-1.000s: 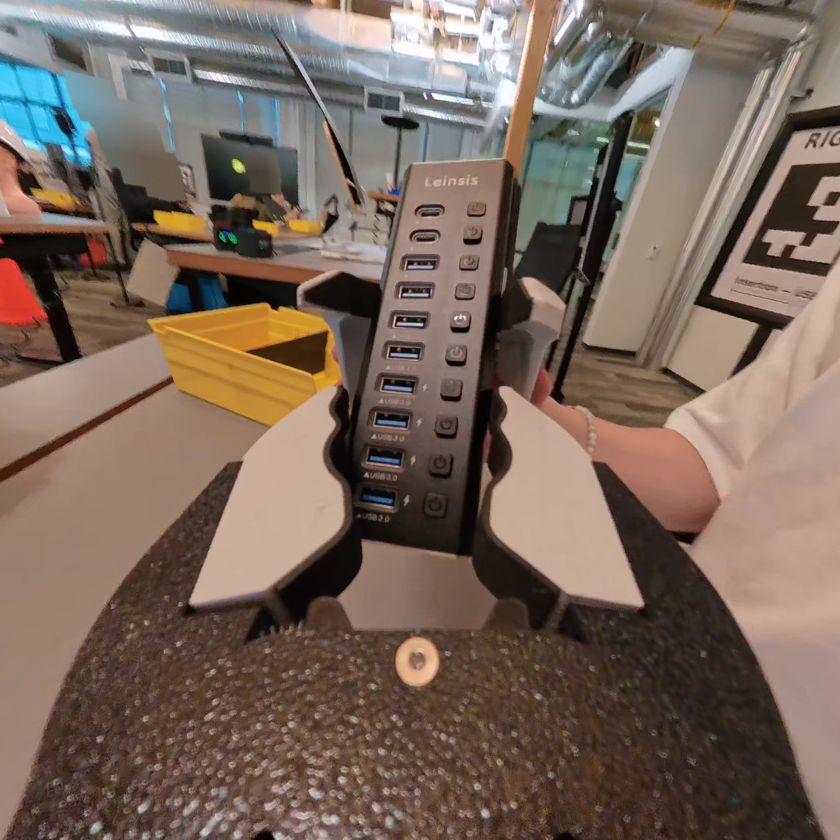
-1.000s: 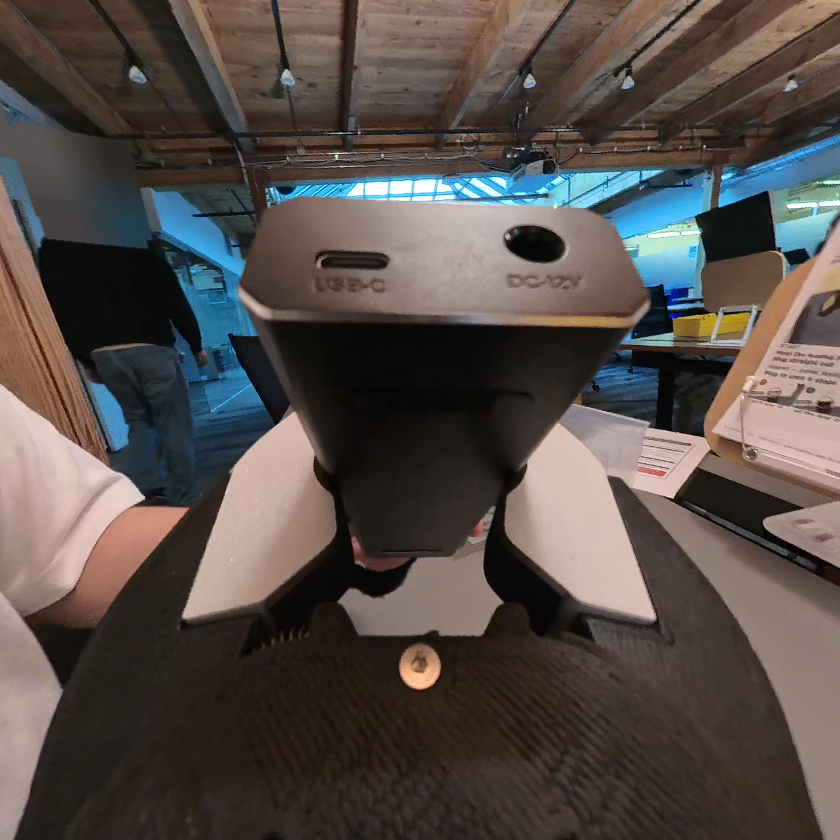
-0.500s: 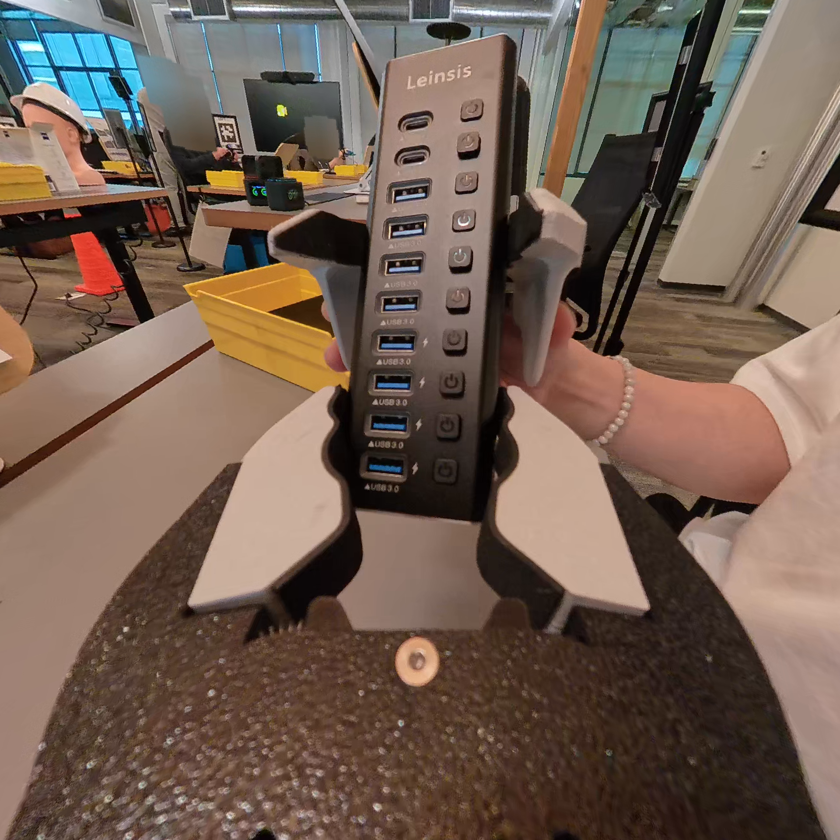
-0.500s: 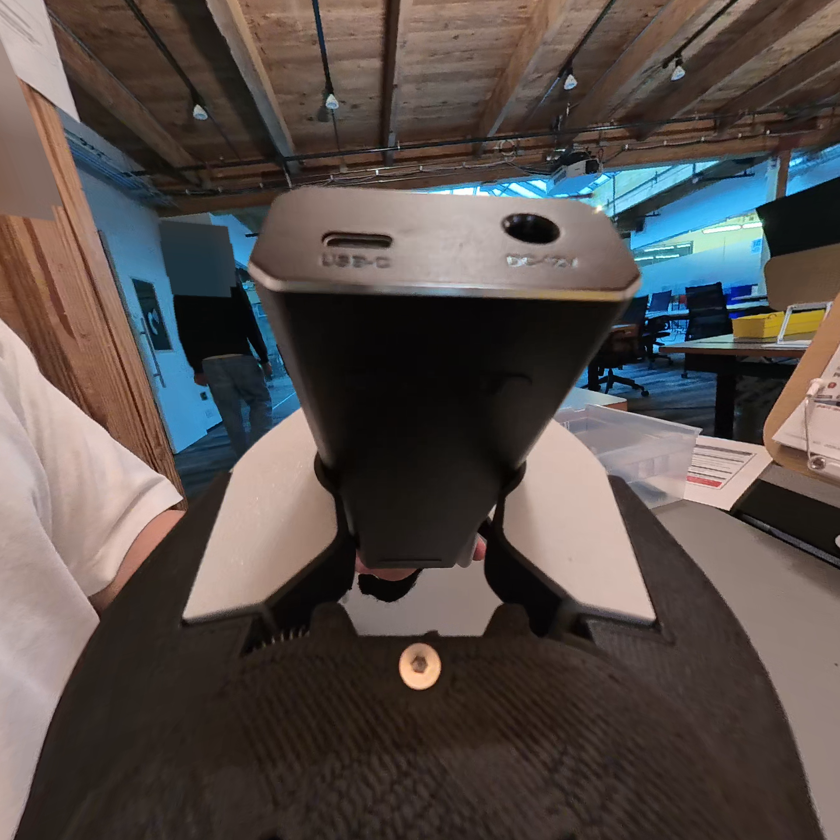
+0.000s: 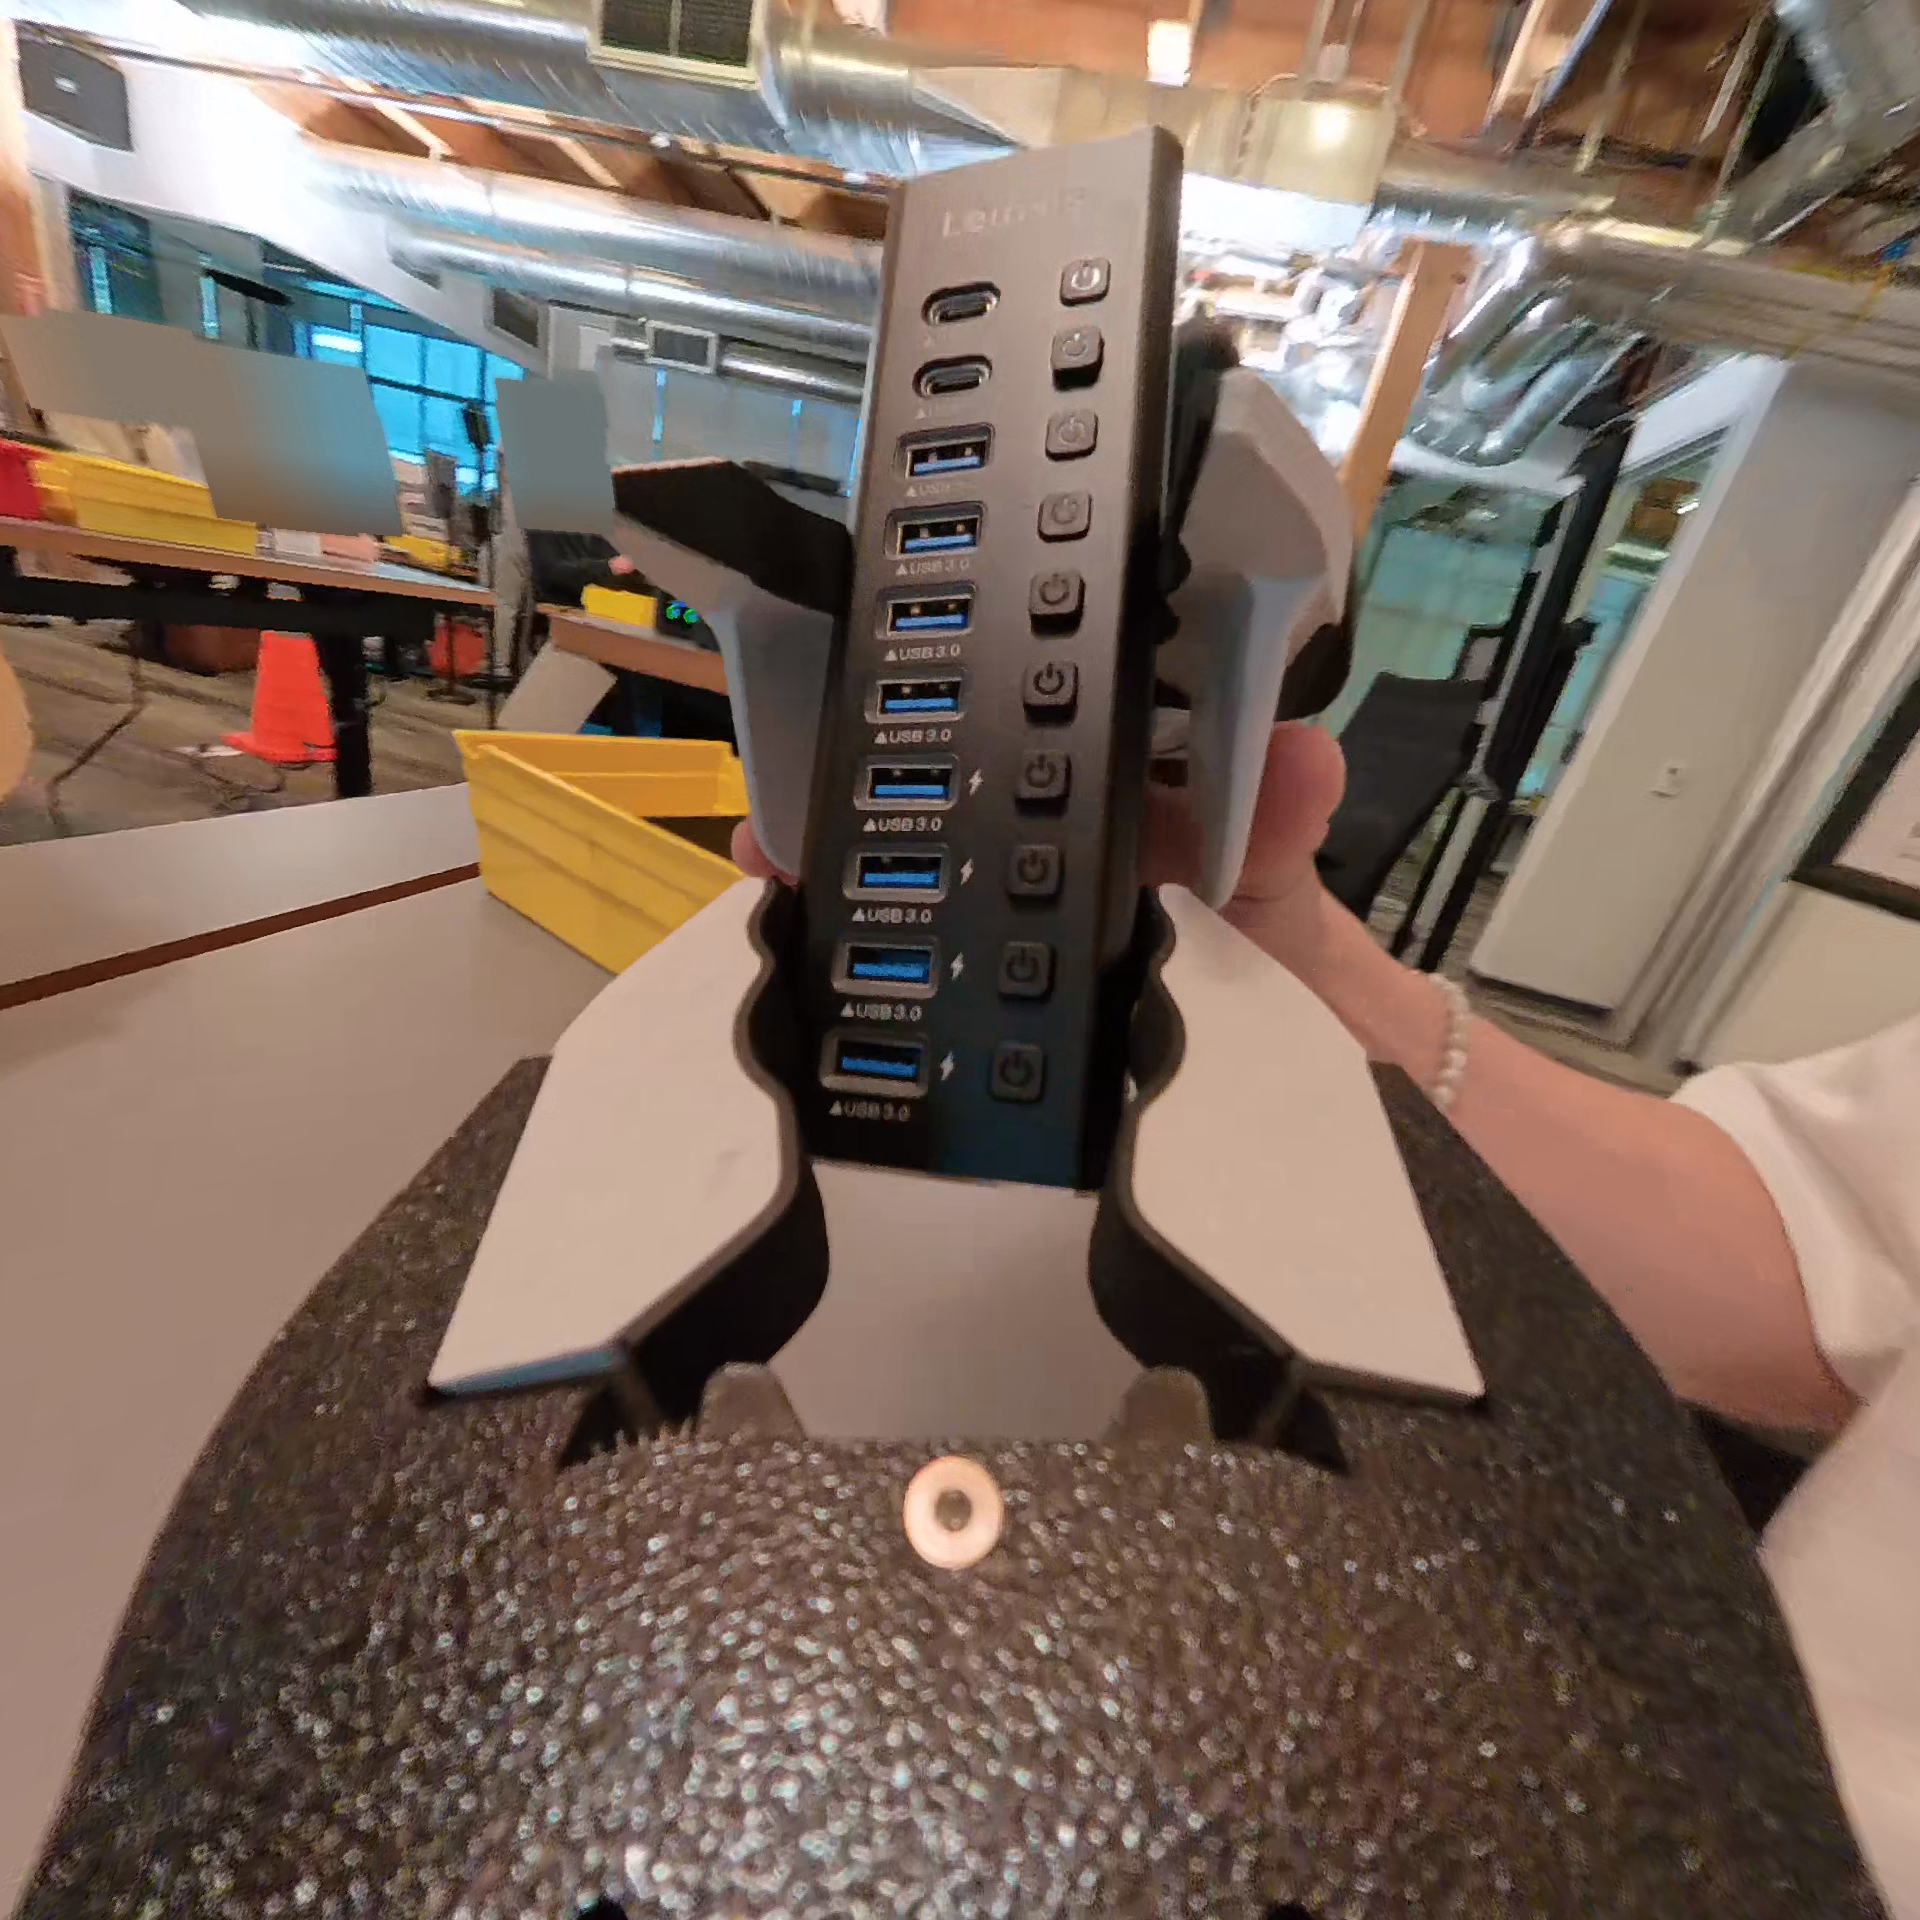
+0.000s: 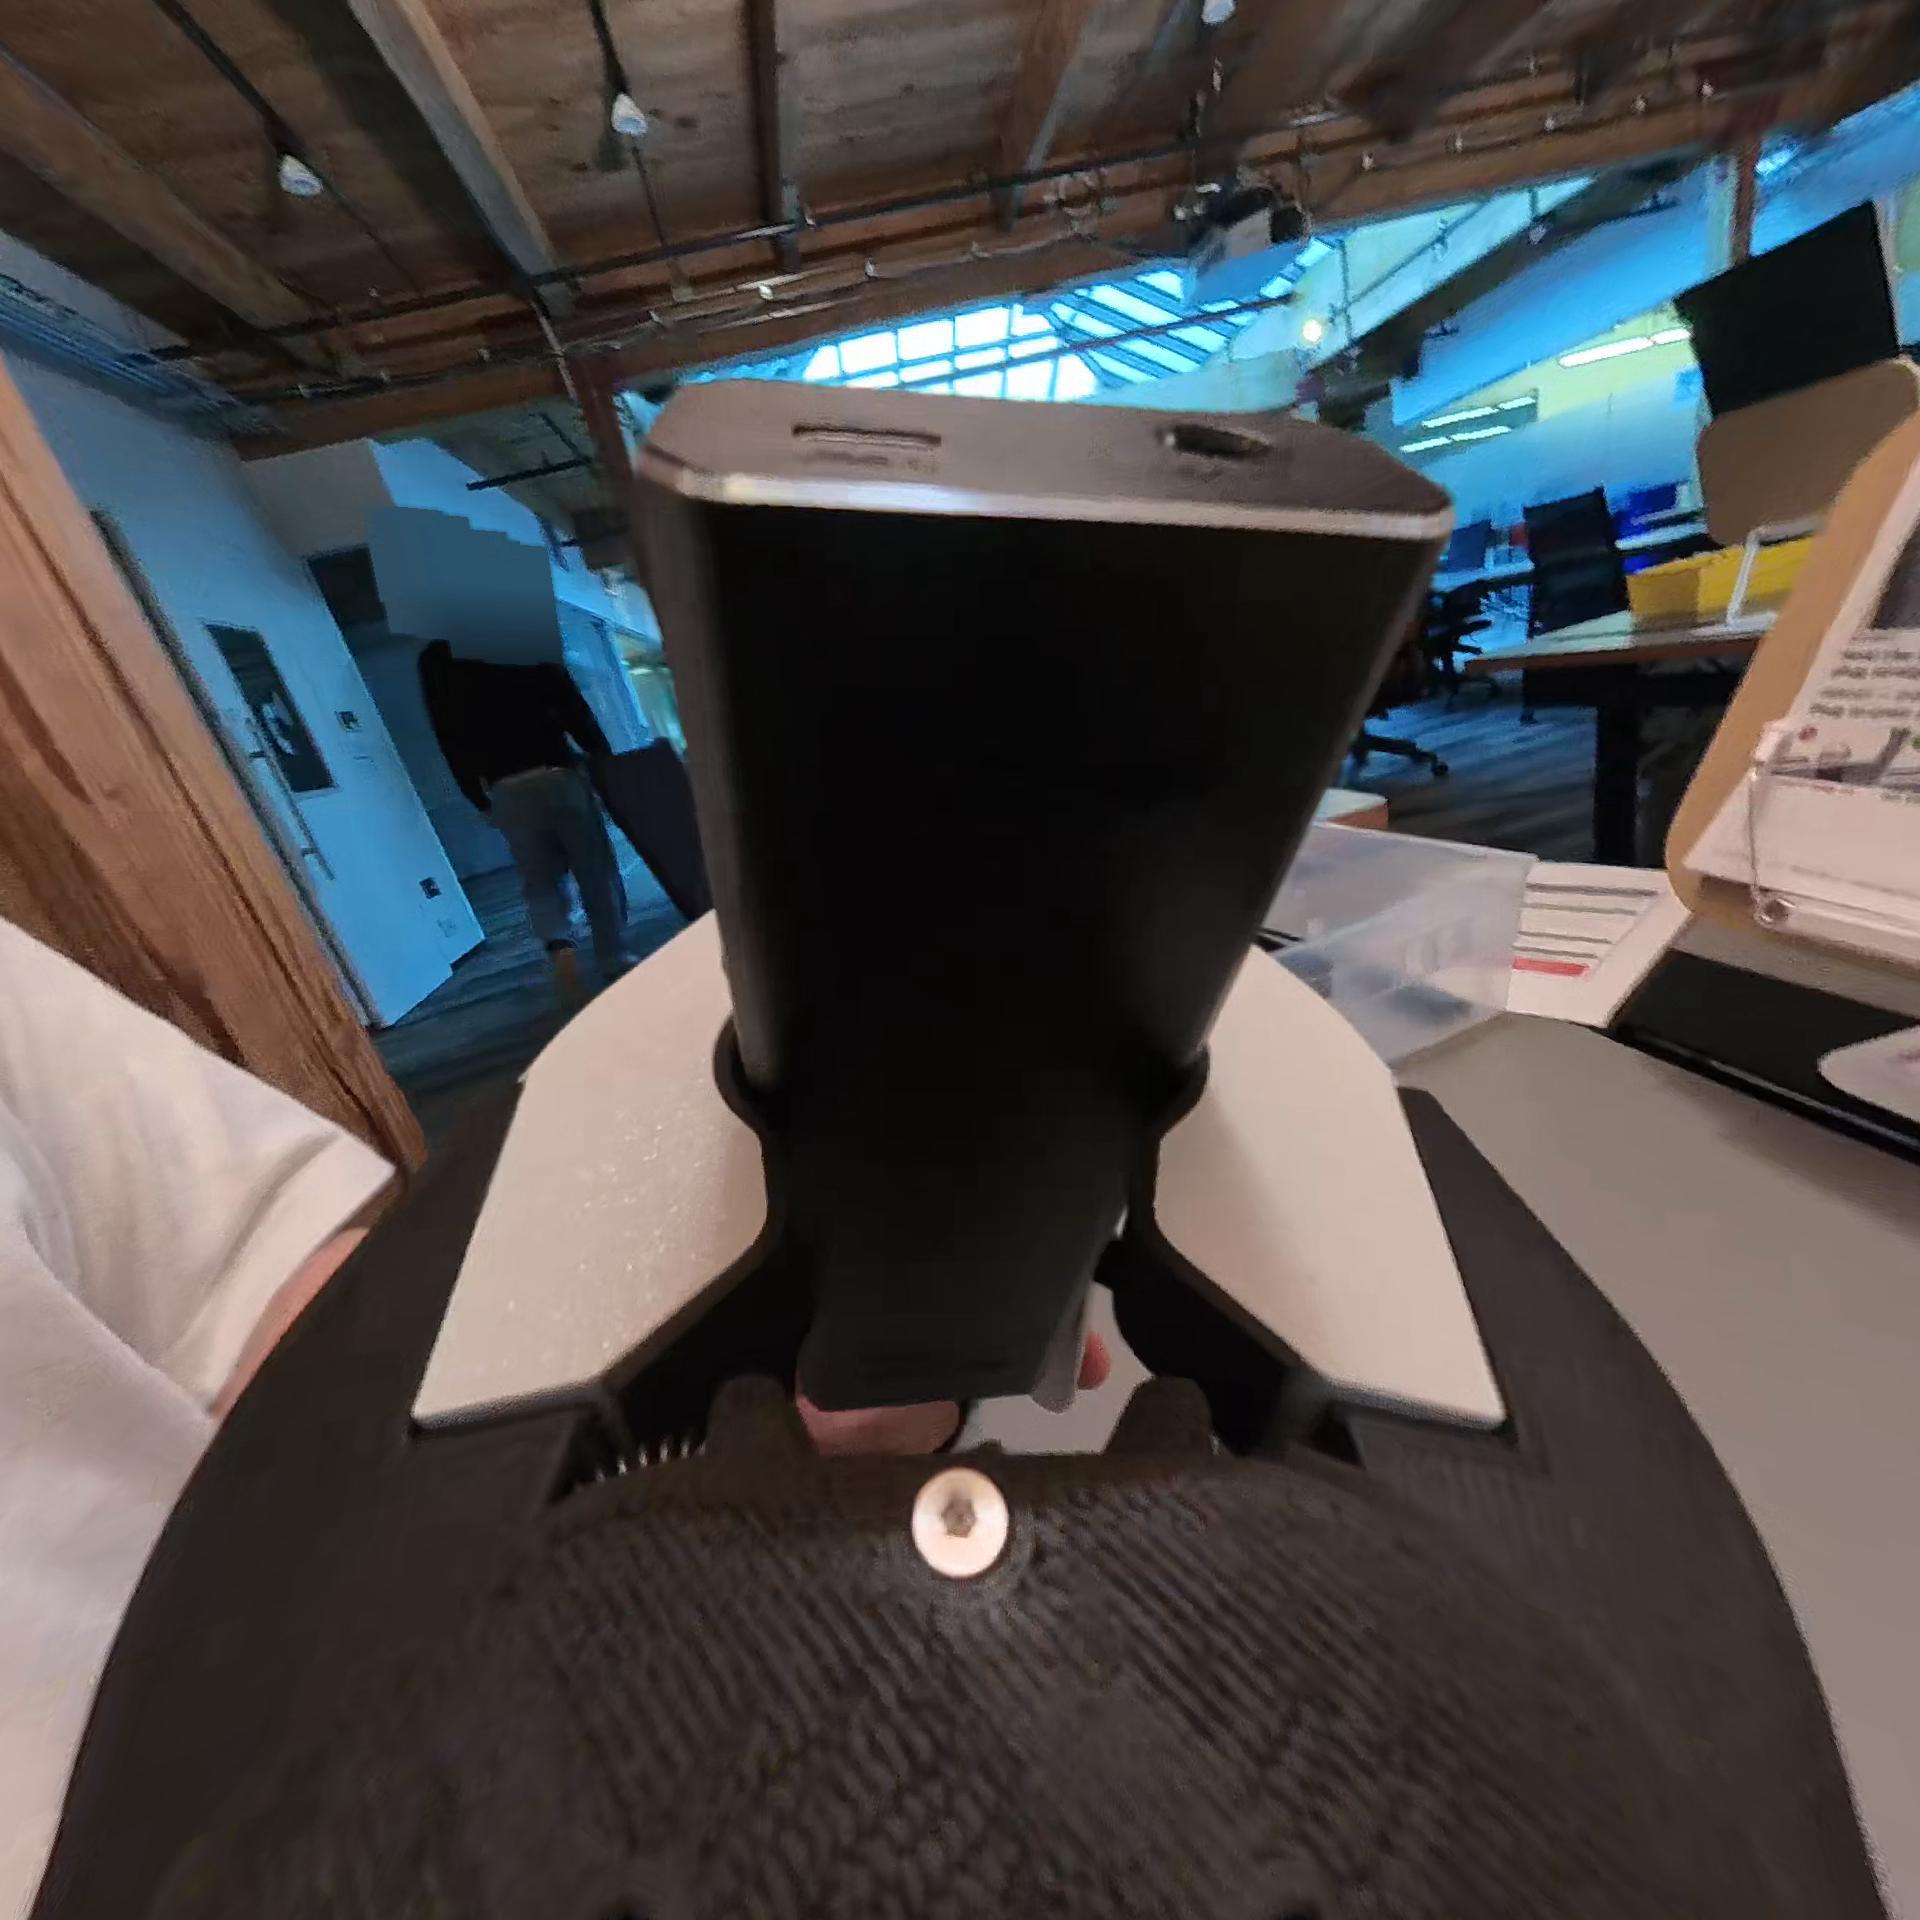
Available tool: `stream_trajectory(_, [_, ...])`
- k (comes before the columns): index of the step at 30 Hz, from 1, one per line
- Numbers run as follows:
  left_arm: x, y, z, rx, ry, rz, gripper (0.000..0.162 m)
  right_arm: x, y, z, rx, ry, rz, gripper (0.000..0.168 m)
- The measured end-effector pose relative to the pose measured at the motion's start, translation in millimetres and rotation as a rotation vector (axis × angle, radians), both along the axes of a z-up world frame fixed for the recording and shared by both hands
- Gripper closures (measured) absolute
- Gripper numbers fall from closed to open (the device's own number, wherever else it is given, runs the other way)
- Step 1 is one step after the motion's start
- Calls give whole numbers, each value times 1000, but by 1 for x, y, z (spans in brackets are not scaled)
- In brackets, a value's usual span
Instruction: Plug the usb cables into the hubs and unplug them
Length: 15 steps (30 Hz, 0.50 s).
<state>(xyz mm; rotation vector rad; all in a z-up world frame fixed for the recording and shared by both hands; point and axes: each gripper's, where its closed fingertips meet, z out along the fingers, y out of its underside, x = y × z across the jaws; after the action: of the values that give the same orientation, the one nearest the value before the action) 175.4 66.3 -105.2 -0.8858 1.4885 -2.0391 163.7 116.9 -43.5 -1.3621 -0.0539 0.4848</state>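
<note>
Above a grey table (image 5: 260, 1091), a tall black USB hub (image 5: 997, 665) stands upright in the air, held by both grippers at once. The left gripper (image 5: 961, 1023) has its two fingers clamped on the hub's lower end, one on each long side. The hub's front faces this camera, showing a column of ports down the left and a column of round power buttons down the right. Farther up, the right gripper (image 5: 1003, 644) grips the hub's middle from behind, with the person's hand (image 5: 1262, 821) wrapped around it and a bead bracelet (image 5: 1452, 1044) on the wrist. A yellow bin (image 5: 582, 831) sits on the table behind the hub.

In the right wrist view, the right gripper (image 6: 961, 1081) is closed on the plain black back of the hub (image 6: 1029, 790), which rises to a top end face with a slot port and a round socket. A clear plastic container (image 6: 1392, 925) and a clipboard stand (image 6: 1787, 748) are on the right.

Compared with half a second ago, the left camera has tipped upward, so ceiling ducts now fill the top of its view. In the right wrist view the hub's top end has tilted away, so its end face looks much narrower. Both grips are unchanged.
</note>
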Motion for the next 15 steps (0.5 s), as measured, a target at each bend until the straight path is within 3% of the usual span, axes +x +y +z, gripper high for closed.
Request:
stream_trajectory(11, [2, 7, -18, 87, 56, 0, 101, -9, 12, -14, -32, -92, 57, 94])
stream_trajectory(15, [2, 33, -12, 155, 70, 104, 96, 3, 23, -8, -17, -98, 45, 94])
